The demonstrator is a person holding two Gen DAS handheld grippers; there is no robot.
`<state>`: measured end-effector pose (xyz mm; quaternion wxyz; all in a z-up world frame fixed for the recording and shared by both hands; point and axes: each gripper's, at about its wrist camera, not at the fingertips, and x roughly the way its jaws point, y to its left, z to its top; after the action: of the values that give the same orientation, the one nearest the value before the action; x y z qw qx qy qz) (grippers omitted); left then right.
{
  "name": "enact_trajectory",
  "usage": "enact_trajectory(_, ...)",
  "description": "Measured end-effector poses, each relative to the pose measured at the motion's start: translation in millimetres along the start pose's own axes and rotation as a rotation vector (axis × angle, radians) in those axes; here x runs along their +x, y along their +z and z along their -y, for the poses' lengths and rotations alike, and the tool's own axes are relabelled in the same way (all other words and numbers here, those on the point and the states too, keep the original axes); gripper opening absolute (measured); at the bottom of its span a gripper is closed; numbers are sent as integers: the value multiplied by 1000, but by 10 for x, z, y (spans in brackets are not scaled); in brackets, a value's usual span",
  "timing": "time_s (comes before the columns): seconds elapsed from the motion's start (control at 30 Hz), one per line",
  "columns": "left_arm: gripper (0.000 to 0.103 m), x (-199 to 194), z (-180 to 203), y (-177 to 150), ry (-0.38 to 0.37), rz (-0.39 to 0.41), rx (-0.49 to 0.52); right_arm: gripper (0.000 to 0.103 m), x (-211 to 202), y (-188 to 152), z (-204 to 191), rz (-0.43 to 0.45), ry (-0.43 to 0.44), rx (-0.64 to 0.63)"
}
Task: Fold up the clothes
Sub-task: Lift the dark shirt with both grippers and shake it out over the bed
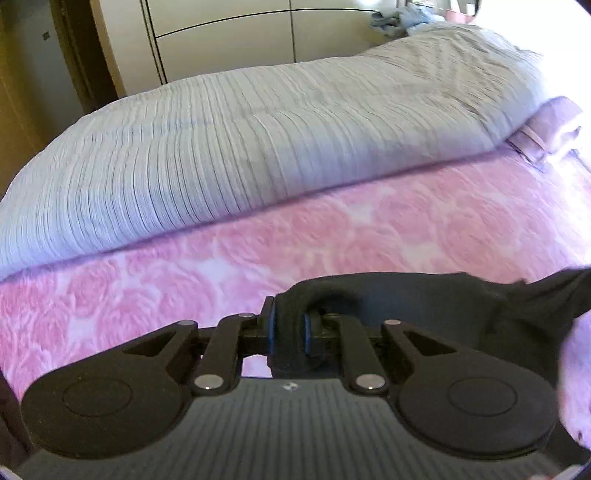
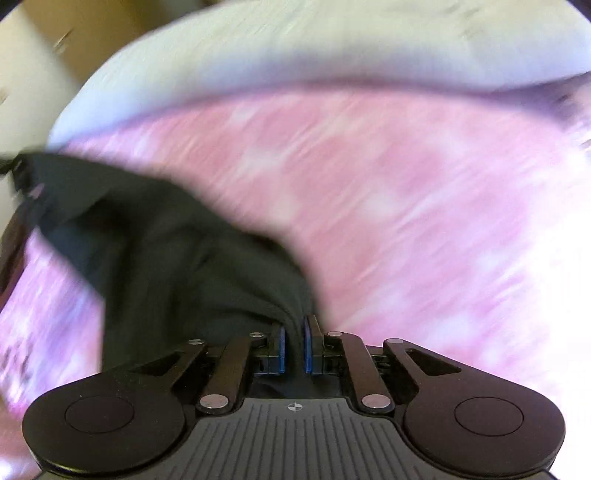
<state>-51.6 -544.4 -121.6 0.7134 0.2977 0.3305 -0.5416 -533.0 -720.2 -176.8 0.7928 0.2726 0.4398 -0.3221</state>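
1. Spanning both wrist views, I note the pink rose-patterned bedspread (image 1: 369,229); it fills the middle ground beneath both grippers. The right wrist view is heavily motion-blurred, so I read the pattern only as streaks there.
2. Behind it I see a long grey-white ribbed duvet roll (image 1: 258,129) lying across the bed, its lower edge touching the pink cover. A lilac pillow corner (image 1: 554,125) pokes out at its right end.
3. Beyond the bed I log cream cabinet doors (image 1: 229,37), with some crumpled blue cloth (image 1: 399,18) at the top right.
4. The black garment (image 2: 155,251) hangs stretched between my two tools above the pink cover. In the right wrist view it runs from the jaws up and away to the left edge; in the left wrist view it trails off to the right.
5. My left gripper (image 1: 290,328) is clamped narrow on a bunched fold of the garment, fabric looping over the right finger.
6. My right gripper (image 2: 294,343) is likewise nearly closed, its blue pads (image 2: 307,345) pinching a thin gather of black cloth.
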Motion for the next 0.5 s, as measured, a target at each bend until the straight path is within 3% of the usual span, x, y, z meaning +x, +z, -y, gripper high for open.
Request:
enact_trajectory(0.07,13,238,-69,77,2,-24,-29,17,-107,124,122,38,-45,-4)
enact_trajectory(0.13,23,476,-120,68,21,-65,-69,61,-50,151,48,26,-131,-26)
enact_trajectory(0.17,25,576,-129,34,38,-84,-86,65,-29,133,-18,25,-132,-37)
enact_trajectory(0.23,41,690,-110,-75,73,-110,-106,70,5,73,-167,32,-96,-59)
enact_trajectory(0.27,45,689,-107,-138,70,-122,-116,70,29,18,-254,29,-78,-66)
enact_trajectory(0.33,47,638,-61,-300,33,-130,-129,71,103,-144,-389,23,6,-38)
enact_trajectory(0.43,47,546,96,-558,-56,-154,-130,72,411,-364,-659,-77,130,4)
enact_trajectory(0.5,48,481,189,-703,-111,-176,-107,72,610,-495,-841,-118,153,-13)
